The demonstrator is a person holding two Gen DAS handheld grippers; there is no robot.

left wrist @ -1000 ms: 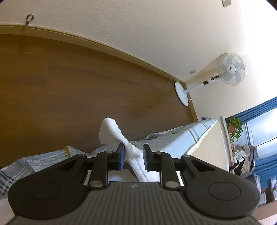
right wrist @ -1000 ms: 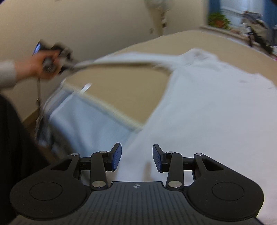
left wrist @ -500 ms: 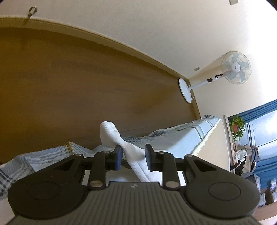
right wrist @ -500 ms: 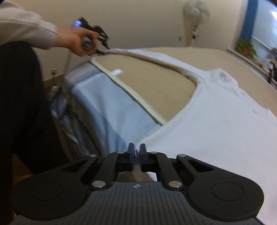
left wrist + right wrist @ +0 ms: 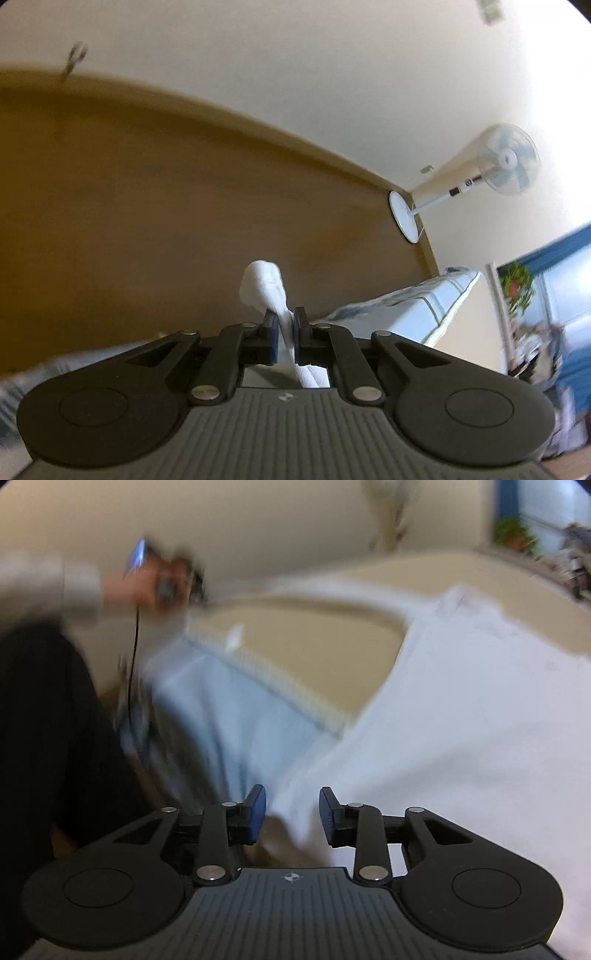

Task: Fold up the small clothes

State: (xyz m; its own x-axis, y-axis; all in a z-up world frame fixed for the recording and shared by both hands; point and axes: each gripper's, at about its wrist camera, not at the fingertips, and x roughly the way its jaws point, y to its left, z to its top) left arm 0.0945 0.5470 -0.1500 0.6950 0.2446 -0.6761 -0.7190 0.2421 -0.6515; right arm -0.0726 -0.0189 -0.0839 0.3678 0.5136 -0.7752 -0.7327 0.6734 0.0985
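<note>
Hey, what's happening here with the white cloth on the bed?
A person is folding a white cotton garment spread over a beige mattress, using a pair of handheld tongs in each hand. The left tongs are shut on a bunched white corner of the cloth, held out past the bed's edge. The right tongs are opening at the garment's near edge, the fabric lying between their blue pads without being pinched. The right view is blurred.

The left camera sits just behind its own fingers [image 5: 271, 334] and looks past them at the brown floor [image 5: 147, 221] and the wall. The right camera sits just behind its fingers [image 5: 256, 808] too, looking down close over the bed [image 5: 314, 642]. Both see the white cloth [image 5: 461, 738], the fan [image 5: 506, 164] and the plant [image 5: 517, 284].
</note>
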